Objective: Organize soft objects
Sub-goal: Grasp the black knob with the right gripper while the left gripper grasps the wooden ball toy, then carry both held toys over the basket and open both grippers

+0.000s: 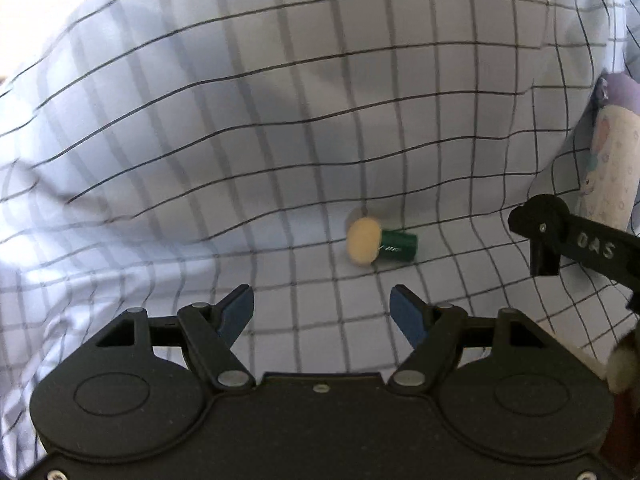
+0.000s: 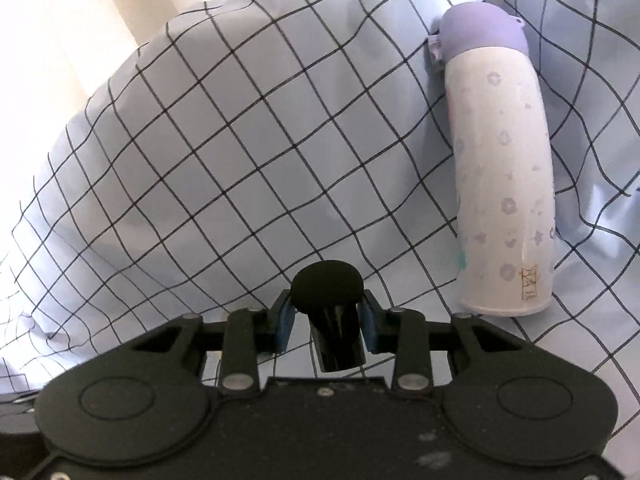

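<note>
A small green cylinder with a tan round head [image 1: 378,246] lies on its side on the checked sheet [image 1: 280,272], a short way ahead and slightly right of my left gripper [image 1: 322,312]. That gripper is open with nothing between its blue pads. My right gripper [image 2: 328,314] is shut on a black stubby cylinder with a round black head [image 2: 334,320], held just above the sheet. The same black piece [image 1: 542,256] shows at the right of the left wrist view, with one finger [image 1: 592,244] of the right gripper across it.
A white flask with a purple lid [image 2: 504,168] lies on the sheet to the right, also seen as the flask [image 1: 612,168] at the frame's edge. A large checked pillow [image 2: 200,140] bulges behind. Something brown and white and fuzzy [image 1: 624,368] sits at the lower right.
</note>
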A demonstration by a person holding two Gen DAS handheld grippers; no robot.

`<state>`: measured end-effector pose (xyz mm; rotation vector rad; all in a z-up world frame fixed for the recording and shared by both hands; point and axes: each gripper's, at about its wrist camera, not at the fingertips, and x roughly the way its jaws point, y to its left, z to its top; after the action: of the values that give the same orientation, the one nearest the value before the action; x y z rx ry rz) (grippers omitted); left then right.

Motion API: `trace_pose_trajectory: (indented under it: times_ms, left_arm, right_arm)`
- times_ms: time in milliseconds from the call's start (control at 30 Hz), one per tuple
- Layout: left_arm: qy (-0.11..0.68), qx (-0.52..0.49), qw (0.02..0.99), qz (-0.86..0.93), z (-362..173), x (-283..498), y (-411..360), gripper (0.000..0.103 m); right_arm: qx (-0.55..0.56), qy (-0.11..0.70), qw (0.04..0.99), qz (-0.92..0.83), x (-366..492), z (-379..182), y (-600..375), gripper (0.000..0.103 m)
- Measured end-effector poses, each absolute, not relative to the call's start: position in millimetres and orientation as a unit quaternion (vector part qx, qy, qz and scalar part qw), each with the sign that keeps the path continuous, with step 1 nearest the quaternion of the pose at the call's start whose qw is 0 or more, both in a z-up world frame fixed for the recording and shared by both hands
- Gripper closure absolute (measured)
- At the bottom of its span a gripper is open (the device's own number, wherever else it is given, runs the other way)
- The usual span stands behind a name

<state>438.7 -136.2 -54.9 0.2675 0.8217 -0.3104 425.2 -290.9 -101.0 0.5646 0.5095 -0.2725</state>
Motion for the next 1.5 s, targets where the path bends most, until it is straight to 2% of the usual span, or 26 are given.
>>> trace_pose_trajectory:
  times_ms: [367, 833, 867, 933, 967, 1233, 1500]
  left_arm:
    - [0.387, 0.183, 0.882, -0.197, -78, 466, -185, 0.031]
    - [0.418, 0.17, 0.874, -0.181, -107, 492, -208, 0.031]
    - [0.42, 0.168, 0.873, -0.18, -107, 494, -209, 0.033]
    - [0.426, 0.159, 0.871, -0.185, -107, 496, -200, 0.048]
    - [0.43, 0.153, 0.87, -0.185, -107, 494, -198, 0.048]
    - [0.396, 0.109, 0.9, -0.143, -67, 466, -168, 0.049]
    - [0.369, 0.085, 0.917, -0.127, -19, 394, -127, 0.048]
  right_arm:
    - [0.292, 0.243, 0.914, -0.139, 423, -106, -294, 0.069]
    - [0.281, 0.247, 0.917, -0.138, 426, -106, -291, 0.069]
    - [0.281, 0.247, 0.917, -0.137, 426, -106, -291, 0.069]
    - [0.281, 0.248, 0.917, -0.138, 426, -107, -291, 0.069]
    - [0.282, 0.248, 0.917, -0.138, 426, -107, -291, 0.069]
    - [0.28, 0.247, 0.917, -0.143, 427, -107, -291, 0.069]
    - [0.27, 0.246, 0.919, -0.147, 427, -107, -289, 0.069]
